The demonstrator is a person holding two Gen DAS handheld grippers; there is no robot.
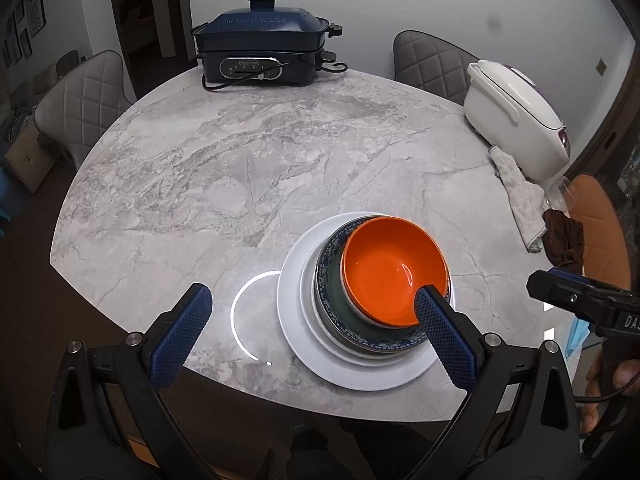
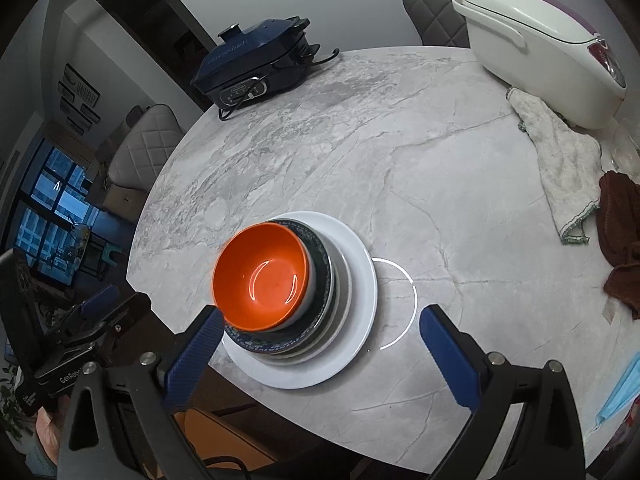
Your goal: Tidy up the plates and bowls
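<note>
An orange bowl (image 1: pixel 394 270) is sitting upright atop a dark patterned bowl (image 1: pixel 332 280). Both are resting on what look like two stacked white plates (image 1: pixel 296 312).

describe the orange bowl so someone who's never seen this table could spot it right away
On the round marble table, look near the front edge for a single stack of dishes sitting on a wide white plate. The orange bowl is the topmost piece, nested in a dark bowl above a blue-patterned plate. It is the only bright orange dish there, empty and upright.

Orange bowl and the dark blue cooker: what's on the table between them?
Nothing: only bare marble table lies between the orange bowl and the blue cooker, clearest in the left wrist view.
</note>
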